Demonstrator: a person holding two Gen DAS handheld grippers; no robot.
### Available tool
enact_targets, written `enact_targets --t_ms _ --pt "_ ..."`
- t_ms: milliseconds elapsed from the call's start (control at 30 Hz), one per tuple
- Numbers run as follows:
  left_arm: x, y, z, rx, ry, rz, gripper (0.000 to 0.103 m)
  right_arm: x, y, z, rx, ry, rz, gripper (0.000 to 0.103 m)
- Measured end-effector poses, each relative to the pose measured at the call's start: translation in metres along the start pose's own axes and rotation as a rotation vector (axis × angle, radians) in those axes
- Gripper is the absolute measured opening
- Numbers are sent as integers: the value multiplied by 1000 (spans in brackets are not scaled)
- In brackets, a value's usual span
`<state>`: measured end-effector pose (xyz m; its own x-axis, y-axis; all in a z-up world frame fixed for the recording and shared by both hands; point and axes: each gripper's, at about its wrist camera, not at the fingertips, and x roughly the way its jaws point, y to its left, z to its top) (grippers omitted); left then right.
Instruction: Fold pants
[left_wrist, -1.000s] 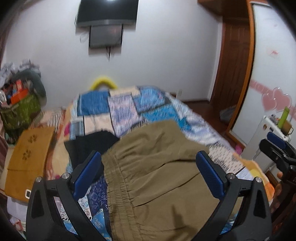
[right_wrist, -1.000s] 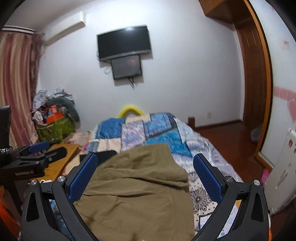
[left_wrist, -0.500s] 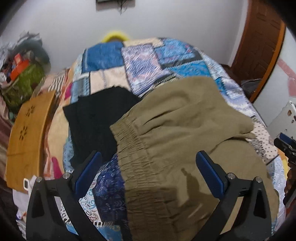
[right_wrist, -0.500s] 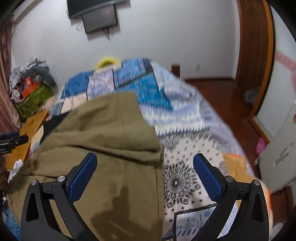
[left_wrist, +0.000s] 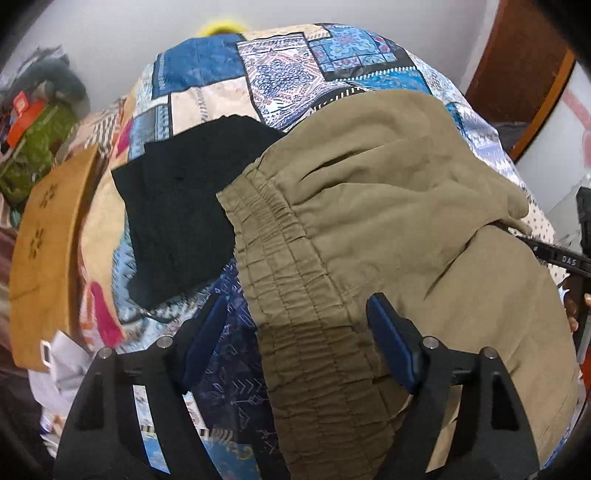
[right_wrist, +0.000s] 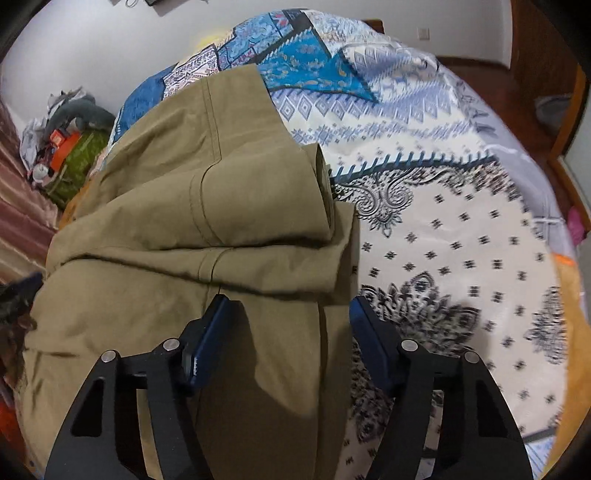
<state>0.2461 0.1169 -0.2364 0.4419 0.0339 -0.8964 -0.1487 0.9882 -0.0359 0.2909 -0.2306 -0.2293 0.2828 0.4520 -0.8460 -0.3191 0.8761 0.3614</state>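
Observation:
Olive-green pants (left_wrist: 388, 221) lie partly folded on the patchwork bedspread (left_wrist: 295, 62). The left gripper (left_wrist: 295, 325) hovers over their elastic waistband (left_wrist: 288, 280), which runs between its blue pads; the jaws are closing and do not press on the cloth. In the right wrist view the same pants (right_wrist: 207, 177) show a folded leg with its hem at the right. The right gripper (right_wrist: 288, 317) straddles the pants' right edge, its jaws closing with the cloth between them but unpinched. Part of the right gripper (left_wrist: 561, 258) and a hand appear at the left view's right edge.
A folded black garment (left_wrist: 184, 206) lies left of the pants. A wooden board (left_wrist: 44, 236) leans at the bed's left side, with a cluttered pile (left_wrist: 33, 133) behind it. White patterned bedspread (right_wrist: 461, 240) spreads to the pants' right. A wooden door frame (left_wrist: 517, 74) stands far right.
Both grippers have tipped downward and dropped close over the pants, left at the waistband, right at the leg's edge. Their jaws have narrowed from wide open.

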Motion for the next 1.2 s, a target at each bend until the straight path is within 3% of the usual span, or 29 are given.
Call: enact_targets --t_ms 67,133,267,367,533,667,800,933,1100,1200 --pt "2 2 -1 -23 0 -27 75 2 1 1 10 24 42 48" --pt "0 3 -2 -29 -7 -57 65 4 2 1 5 35 55 41" --pt "-2 0 -2 -26 -20 -48 60 0 15 -1 -66 50 19 25" --pt "-3 1 0 -27 -19 -45 60 -1 18 -5 -66 48 -4 21" --pt "-9 -9 3 81 -50 59 57 -3 22 -15 -102 48 -63 7" --pt "-9 -19 -3 127 -83 140 57 -9 9 -19 -89 42 -67 6" --pt "-6 -15 -1 114 -86 133 57 -15 2 -25 -41 8 -69 6" --pt "8 -18 0 119 -82 170 64 -17 10 -32 -42 -33 -110 5" --pt "10 -9 3 93 -64 147 73 -17 3 -34 12 -32 -95 5" --pt "7 -5 6 78 -42 118 73 -21 5 -36 -37 -16 -131 5"
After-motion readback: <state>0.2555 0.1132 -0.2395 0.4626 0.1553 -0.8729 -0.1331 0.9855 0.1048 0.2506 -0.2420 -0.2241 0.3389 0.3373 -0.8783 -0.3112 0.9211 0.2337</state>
